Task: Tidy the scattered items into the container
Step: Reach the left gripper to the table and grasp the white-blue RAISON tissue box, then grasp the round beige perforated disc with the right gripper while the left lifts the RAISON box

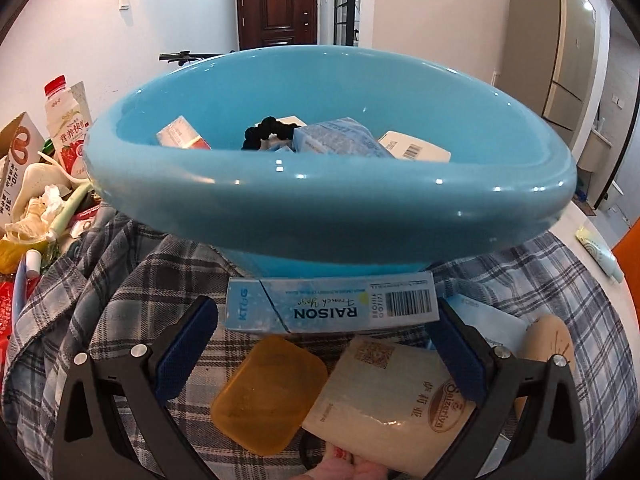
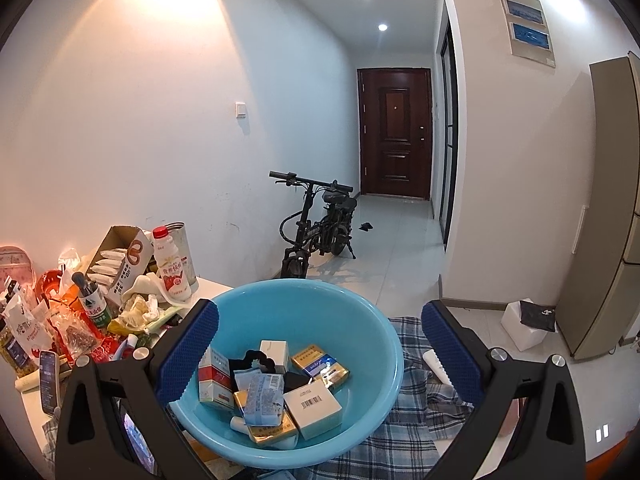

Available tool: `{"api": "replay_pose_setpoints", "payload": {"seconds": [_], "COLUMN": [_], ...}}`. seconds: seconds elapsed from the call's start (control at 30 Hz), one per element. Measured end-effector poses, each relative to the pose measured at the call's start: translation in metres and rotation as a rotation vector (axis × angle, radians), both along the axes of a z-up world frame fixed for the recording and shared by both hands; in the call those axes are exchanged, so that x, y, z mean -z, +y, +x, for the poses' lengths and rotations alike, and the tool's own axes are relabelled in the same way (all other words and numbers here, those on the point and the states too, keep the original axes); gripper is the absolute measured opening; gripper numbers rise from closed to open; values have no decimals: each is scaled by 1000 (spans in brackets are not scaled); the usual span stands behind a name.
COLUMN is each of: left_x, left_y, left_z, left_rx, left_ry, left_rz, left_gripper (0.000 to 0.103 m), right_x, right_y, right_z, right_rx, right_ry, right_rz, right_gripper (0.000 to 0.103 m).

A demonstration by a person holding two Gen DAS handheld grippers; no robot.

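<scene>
A blue plastic basin (image 1: 328,200) stands on a plaid cloth (image 1: 120,280) and holds several small boxes and a black hair tie (image 1: 264,128). My left gripper (image 1: 320,344) is open, low over the cloth in front of the basin, its fingers either side of a light-blue RAISON box (image 1: 332,308). An amber soap case (image 1: 272,392) and a cream packet (image 1: 392,396) lie nearer me between the fingers. My right gripper (image 2: 320,344) is open and empty, above the basin (image 2: 360,320), looking down on the boxes (image 2: 312,404) inside.
At the left is a clutter pile: a milk bottle (image 1: 64,128), a cardboard box (image 2: 120,256), snack bags, tissues and a phone (image 2: 49,380). A white tube (image 1: 600,256) lies on the table at right. A wooden item (image 1: 548,340) lies by the left gripper's right finger.
</scene>
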State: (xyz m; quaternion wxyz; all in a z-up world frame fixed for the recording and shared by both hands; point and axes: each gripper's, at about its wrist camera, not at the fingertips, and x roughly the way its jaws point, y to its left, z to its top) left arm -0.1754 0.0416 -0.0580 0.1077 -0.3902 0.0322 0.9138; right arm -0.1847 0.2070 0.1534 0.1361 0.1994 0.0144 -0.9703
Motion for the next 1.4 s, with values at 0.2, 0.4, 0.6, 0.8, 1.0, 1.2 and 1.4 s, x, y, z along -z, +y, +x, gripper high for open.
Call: {"api": "replay_pose_setpoints", "payload": {"seconds": [0.2,0.4,0.6,0.8,1.0,1.2,1.4], "left_x": [4,-6,-10,-23,-26,-26,-24], "left_y": [-1,-8,-9,-12,-5,-1,2], "left_z": [0,6,12,20,18,25,26], "left_rx": [-16,-33,-19,2,13,27,29], "left_ry": [11,65,63,100,101,109,110], "left_rz": [-11,10,18,24,31,30,18], "left_gripper": [103,87,87,87,87,87,87], "right_x": [2,2,3,-7,-17,41,149], "right_y": [-10,-22,-30,-38,-30,-10,20], "right_z": [-1,2,2,18,49,74,71], "right_rx": [-10,-22,-31,-33,-60,-125,-129], "right_ry": [-4,0,2,43,74,-41,-292], "right_rz": [30,54,73,95,94,211,244], "right_gripper": [103,103,103,103,103,103,103]}}
